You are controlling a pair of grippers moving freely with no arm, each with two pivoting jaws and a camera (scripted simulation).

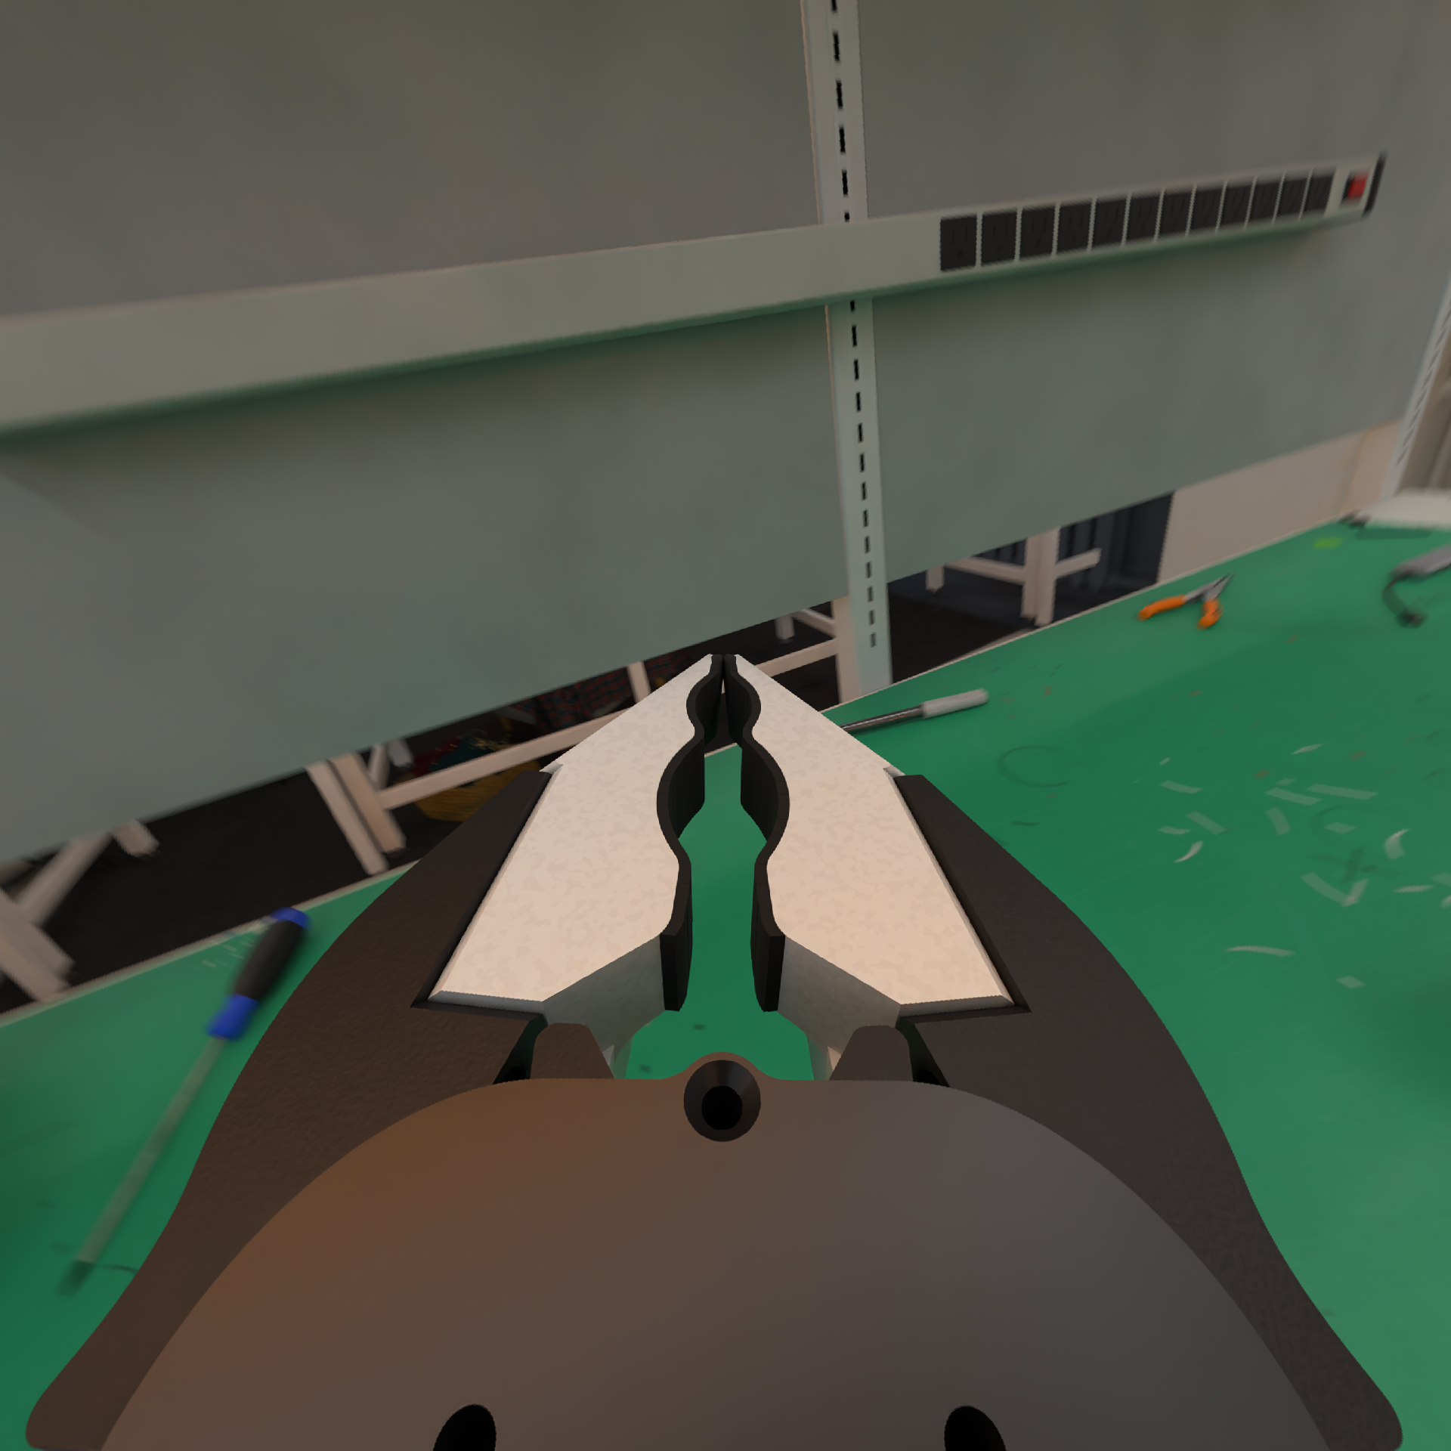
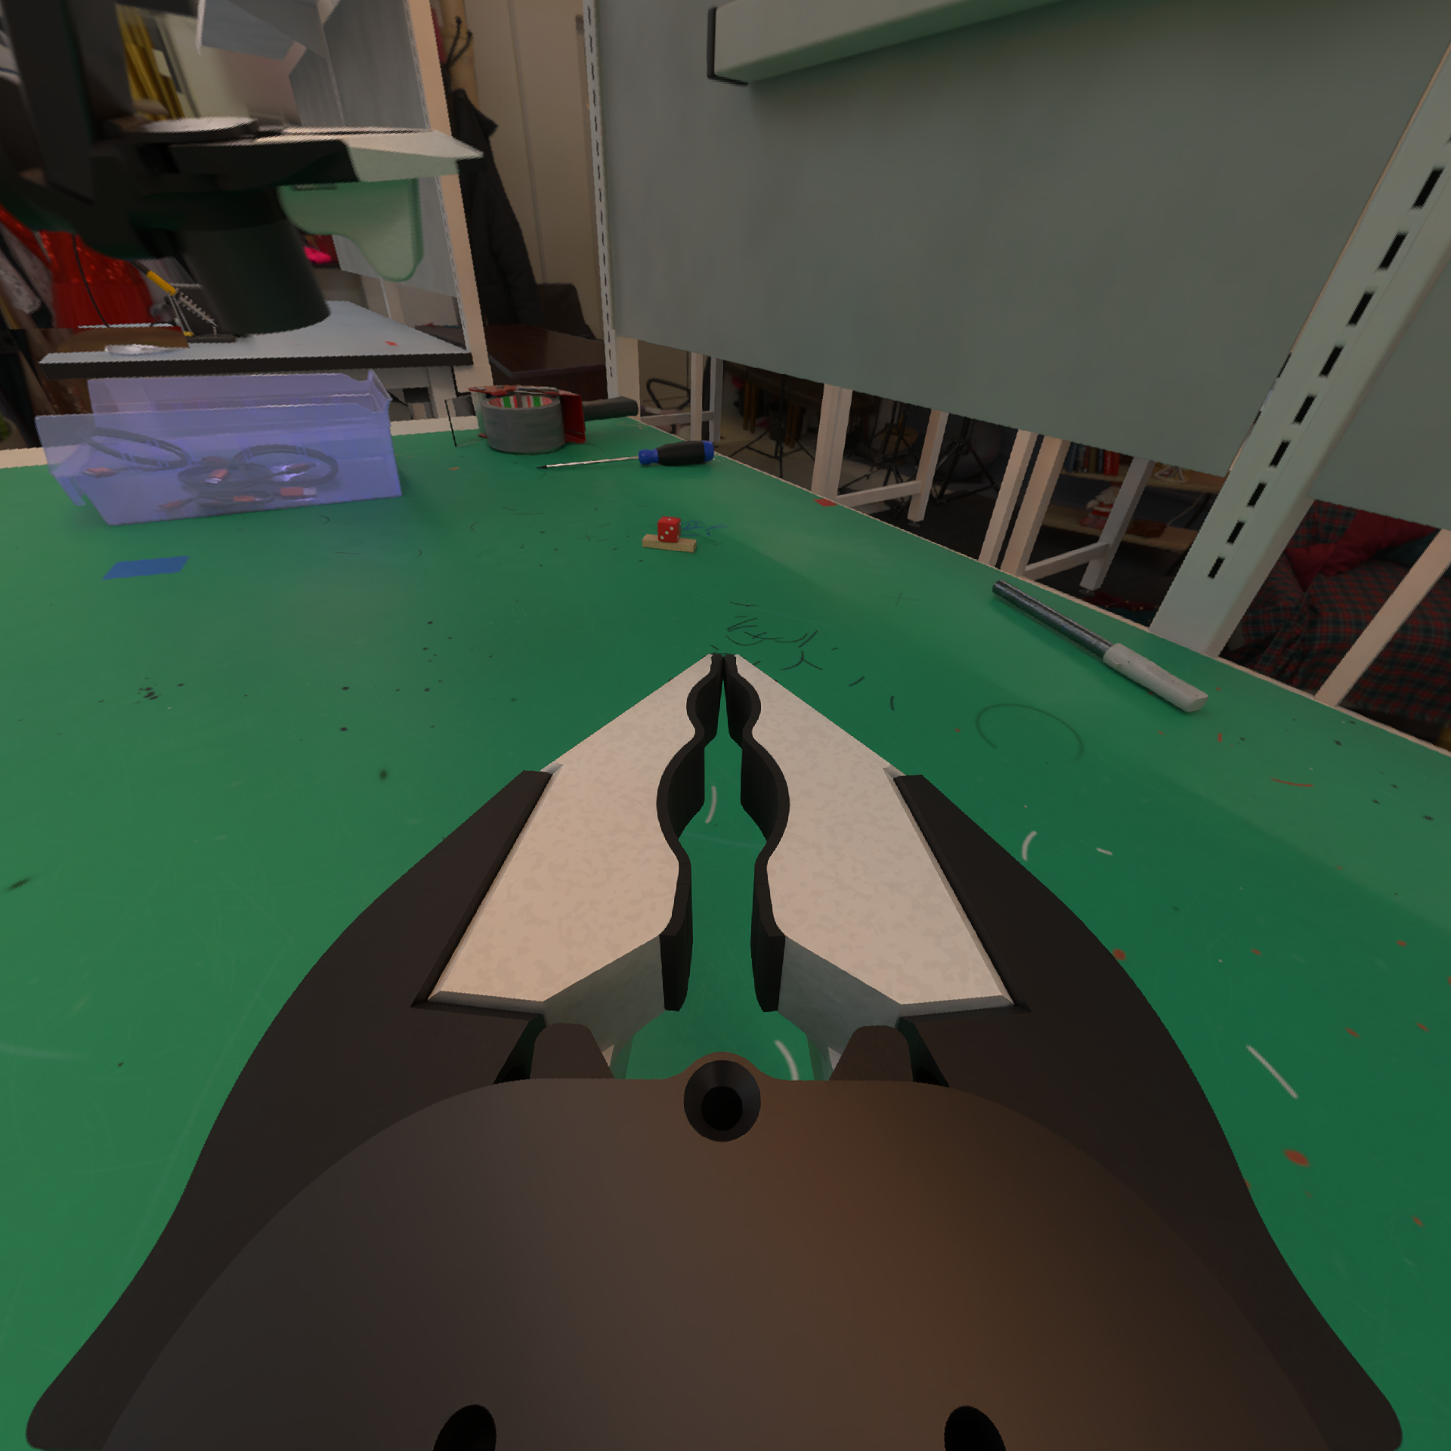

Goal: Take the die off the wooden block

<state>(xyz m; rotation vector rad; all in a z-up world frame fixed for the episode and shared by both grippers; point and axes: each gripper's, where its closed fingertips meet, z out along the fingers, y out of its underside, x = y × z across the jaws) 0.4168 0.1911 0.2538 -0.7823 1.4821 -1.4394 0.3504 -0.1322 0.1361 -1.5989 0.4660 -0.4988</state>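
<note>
Right gripper (image 2: 722, 659) tips pressed together, empty, low centre frame, open green mat (image 2: 392, 785) ahead, small red die (image 2: 668, 529) atop flat wooden block (image 2: 670, 543) mid-frame, well apart, table edge upper right, left gripper (image 1: 722, 659) likewise closed, empty.

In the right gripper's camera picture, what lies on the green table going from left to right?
Clear bin → tape roll → screwdriver → red die on wooden block → marker pen.

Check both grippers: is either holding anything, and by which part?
Nothing is held. The left gripper and right gripper are both shut on empty air. The red die sits untouched on the wooden block, far ahead of the right gripper.
</note>
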